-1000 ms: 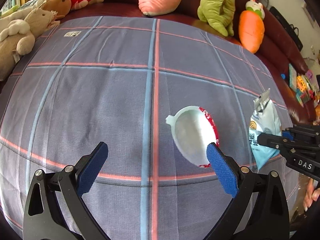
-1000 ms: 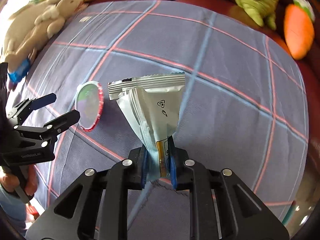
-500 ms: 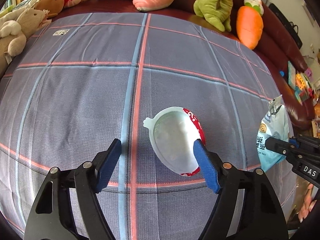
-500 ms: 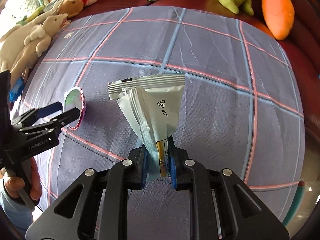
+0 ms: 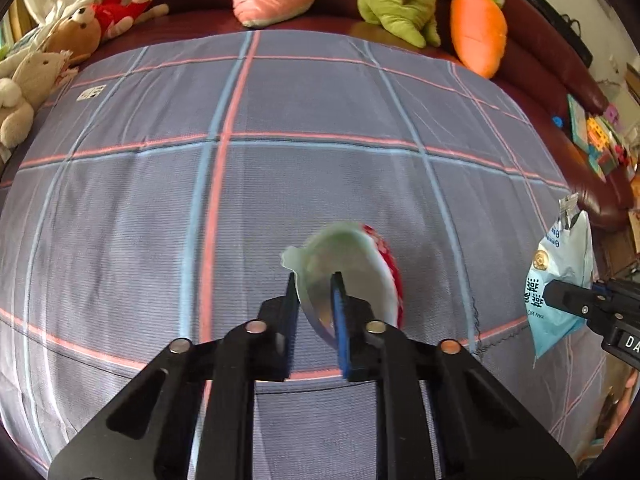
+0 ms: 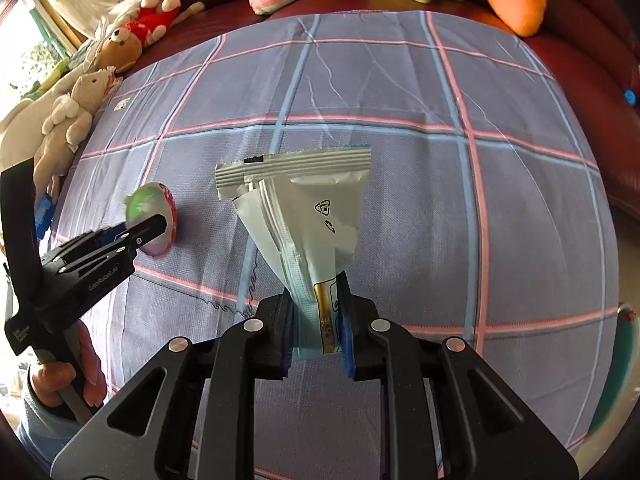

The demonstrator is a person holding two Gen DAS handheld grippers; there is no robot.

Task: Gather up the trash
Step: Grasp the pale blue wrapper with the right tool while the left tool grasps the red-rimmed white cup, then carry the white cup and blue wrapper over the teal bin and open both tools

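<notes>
Left tool (image 5: 314,292) closing on blurred lid (image 5: 352,268) (rim between pads).

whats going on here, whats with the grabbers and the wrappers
A person is picking trash off a plaid-covered surface with a handheld gripper in each hand. The left gripper is closing its jaws on the rim of a round peel-off lid, white inside with a red printed edge, which sits tilted between the pads. The right gripper is clamped on the bottom of an empty snack pouch and holds it upright above the cloth. Plush toys line the sofa behind.
</notes>
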